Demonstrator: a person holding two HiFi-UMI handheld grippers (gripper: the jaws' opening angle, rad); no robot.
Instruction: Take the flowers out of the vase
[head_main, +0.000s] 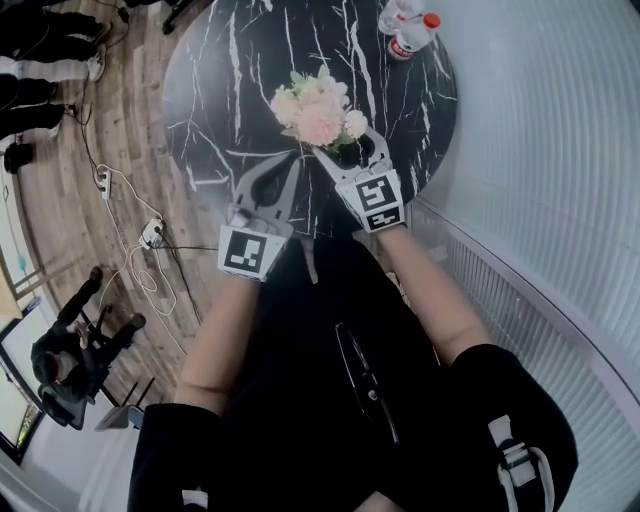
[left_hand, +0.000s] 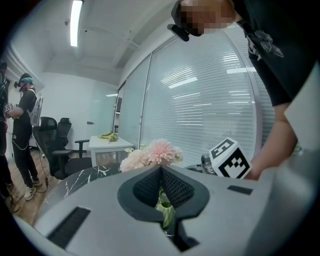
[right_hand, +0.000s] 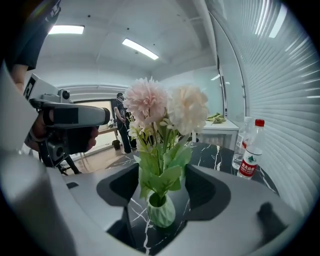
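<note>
A bunch of pink and cream flowers (head_main: 318, 108) stands in a small ribbed green vase (right_hand: 161, 210) near the middle of the round black marble table (head_main: 220, 90). In the head view the blooms hide the vase. My right gripper (right_hand: 160, 186) is open, its jaws on either side of the vase and the green stems (right_hand: 159, 172) without touching them. It shows just right of the bunch (head_main: 350, 148). My left gripper (head_main: 295, 165) sits just left of the bunch with its jaws shut and empty. Its view shows the vase (left_hand: 166, 216) through the gap behind the shut tips (left_hand: 161, 172).
Two plastic water bottles (head_main: 408, 28) stand at the table's far right edge, also in the right gripper view (right_hand: 250, 150). White blinds (head_main: 560, 150) close off the right side. A power strip and cables (head_main: 150, 235) lie on the wooden floor at left, with people nearby (head_main: 70, 350).
</note>
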